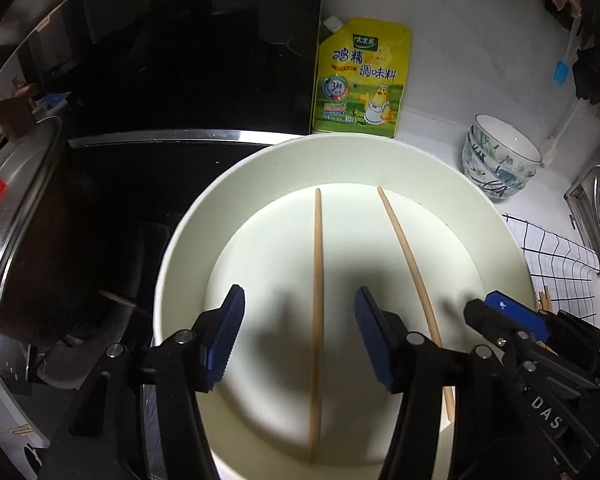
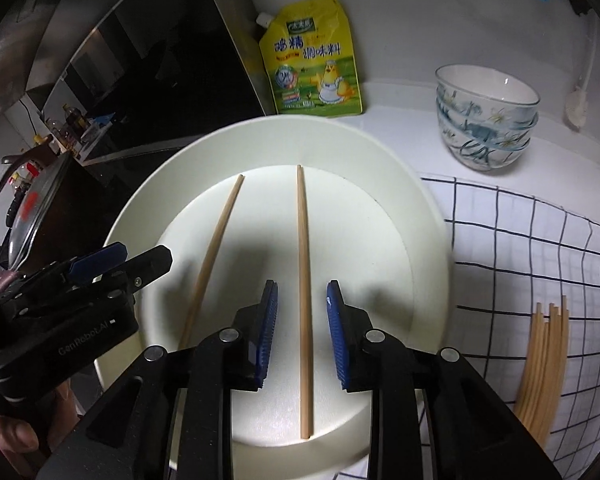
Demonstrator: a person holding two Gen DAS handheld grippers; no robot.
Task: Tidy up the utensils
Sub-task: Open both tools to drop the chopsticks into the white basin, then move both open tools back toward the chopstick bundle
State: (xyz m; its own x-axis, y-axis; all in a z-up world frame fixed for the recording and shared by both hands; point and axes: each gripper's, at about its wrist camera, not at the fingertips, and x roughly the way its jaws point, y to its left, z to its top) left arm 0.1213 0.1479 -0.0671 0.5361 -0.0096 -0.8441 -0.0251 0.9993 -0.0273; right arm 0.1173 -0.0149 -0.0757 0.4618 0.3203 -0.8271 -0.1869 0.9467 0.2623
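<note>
On the white counter [image 2: 400, 120], a large round cream plate [image 1: 188, 248] carries two pale wooden chopsticks, long axes toward 12 o'clock. Left gripper [image 1: 300, 340] straddles the left chopstick [image 1: 317, 264], jaws spread; right gripper [image 2: 302, 334] straddles the right chopstick [image 2: 303, 264], jaws parted, both pitched steeply down.

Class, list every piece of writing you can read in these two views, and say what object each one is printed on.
"鸡精" and "调味料": large blue characters on the yellow seasoning pouch.
"3": in the round badge on that pouch; the small print around it, the green logo at the top and the coloured strips are too small to read.
"DAS": right gripper body, partly cut off.
"GenRobot.AI": left gripper body.
</note>
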